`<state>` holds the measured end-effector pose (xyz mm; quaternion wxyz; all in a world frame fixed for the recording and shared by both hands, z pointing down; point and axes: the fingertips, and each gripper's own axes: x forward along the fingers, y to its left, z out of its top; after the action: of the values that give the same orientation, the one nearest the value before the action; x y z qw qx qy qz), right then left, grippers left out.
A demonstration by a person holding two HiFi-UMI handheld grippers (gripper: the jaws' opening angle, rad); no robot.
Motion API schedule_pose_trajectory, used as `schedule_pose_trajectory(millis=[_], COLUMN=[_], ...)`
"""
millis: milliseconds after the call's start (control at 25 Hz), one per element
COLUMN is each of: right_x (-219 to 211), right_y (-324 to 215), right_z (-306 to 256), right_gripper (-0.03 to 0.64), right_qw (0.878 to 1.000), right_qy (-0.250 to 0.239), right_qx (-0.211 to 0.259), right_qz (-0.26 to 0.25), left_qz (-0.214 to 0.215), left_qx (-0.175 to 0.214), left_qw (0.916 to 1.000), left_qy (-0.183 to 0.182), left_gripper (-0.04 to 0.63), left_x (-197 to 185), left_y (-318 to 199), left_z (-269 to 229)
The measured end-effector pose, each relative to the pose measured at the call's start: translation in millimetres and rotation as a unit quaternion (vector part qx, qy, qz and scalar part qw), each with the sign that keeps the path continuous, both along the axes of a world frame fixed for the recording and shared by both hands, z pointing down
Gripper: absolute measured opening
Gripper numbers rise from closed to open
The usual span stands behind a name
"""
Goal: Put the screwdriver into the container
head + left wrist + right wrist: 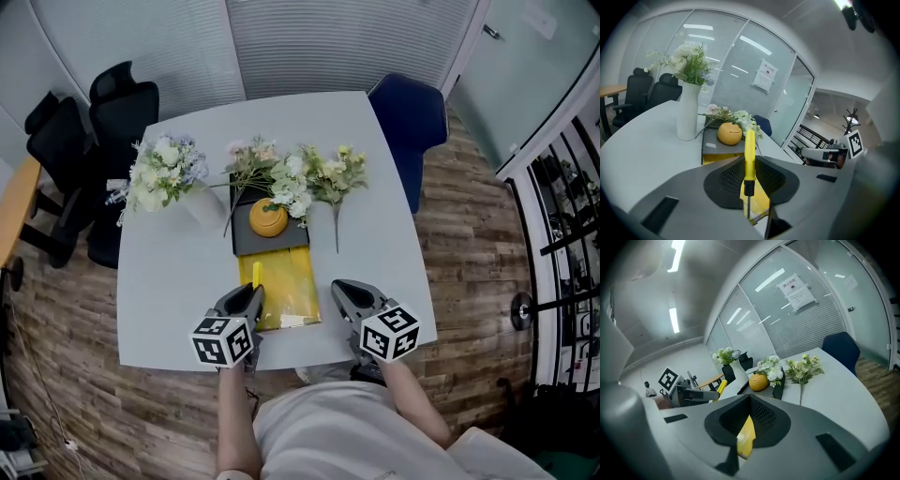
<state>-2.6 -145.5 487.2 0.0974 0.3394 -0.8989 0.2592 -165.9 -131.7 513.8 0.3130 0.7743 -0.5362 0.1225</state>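
A screwdriver (255, 275) with a yellow handle is clamped in my left gripper (249, 294), which is shut on it just in front of the black collar. In the left gripper view the screwdriver (749, 154) stands upright between the pads, handle pointing away and metal shaft toward the camera. The yellow container (284, 292) lies on the table directly beside and ahead of that gripper. My right gripper (339, 290) hovers just right of the container. Its jaws stand slightly apart with nothing between them, and the yellow container (746, 437) shows through the gap.
Behind the container sits a grey tray (246, 246) with an orange round object (268, 217). Loose flower sprays (323, 178) and a white vase (202, 206) of flowers stand farther back. A blue chair (412, 112) and black chairs (103, 122) border the white table (169, 300).
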Motion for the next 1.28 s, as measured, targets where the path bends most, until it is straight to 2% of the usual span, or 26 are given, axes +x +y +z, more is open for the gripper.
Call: schedule_pose_trajectory(millis=[920,1280], right_x=[-8,-9], right_y=[-36,-44], right_z=[42,55], right_gripper=[0.015,0.015], right_qw=[0.999,0.998], right_qy=[0.018,0.025], right_qx=[-0.048,-0.062], right_qz=[-0.012,-0.015], left_qz=[0.013,0.031], left_qx=[-0.073,-0.095], left_qw=[0.9973,0.9950], left_qy=[-0.001,-0.005], left_gripper=[0.069,0.069], left_x=[1,9], left_y=[-25,-30], left_z=[59,78])
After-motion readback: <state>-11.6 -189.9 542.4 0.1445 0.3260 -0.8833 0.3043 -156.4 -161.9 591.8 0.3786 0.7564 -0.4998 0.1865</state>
